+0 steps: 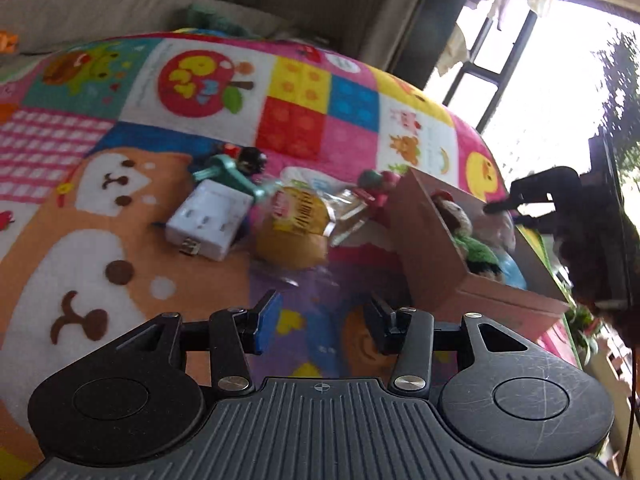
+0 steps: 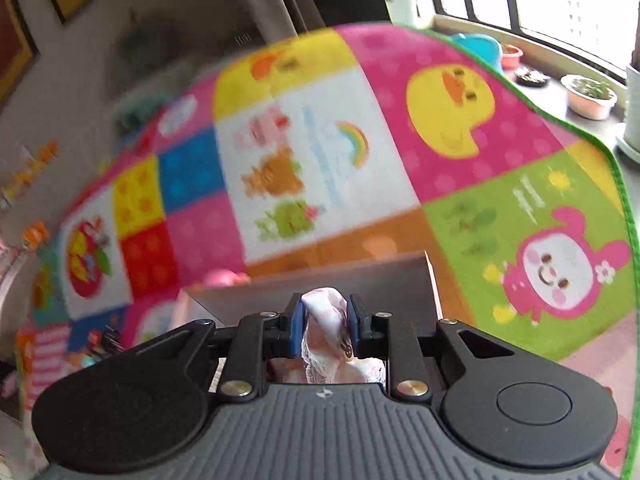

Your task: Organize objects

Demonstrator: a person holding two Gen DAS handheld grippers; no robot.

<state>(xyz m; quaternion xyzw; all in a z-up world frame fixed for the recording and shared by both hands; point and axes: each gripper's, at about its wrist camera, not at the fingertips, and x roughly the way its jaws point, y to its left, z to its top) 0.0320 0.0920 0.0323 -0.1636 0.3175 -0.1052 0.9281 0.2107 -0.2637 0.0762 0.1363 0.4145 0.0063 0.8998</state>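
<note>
R gripper (image 2: 323, 322) above cartoon mat (image 2: 400, 64), window (image 2: 560, 0).

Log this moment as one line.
left tongs: open, empty | right tongs: shut on lacy cloth, above box | mat: loose items

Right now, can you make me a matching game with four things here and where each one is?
Things:
1. white power adapter
2. yellow snack bag
3. plush toy
4. lacy white cloth

Places:
A. in the right gripper, jaws shut on it
B. inside the cardboard box
C. on the play mat, on the bear picture
D. on the mat between the adapter and the box

Pairs: 1-C, 2-D, 3-B, 4-A
</note>
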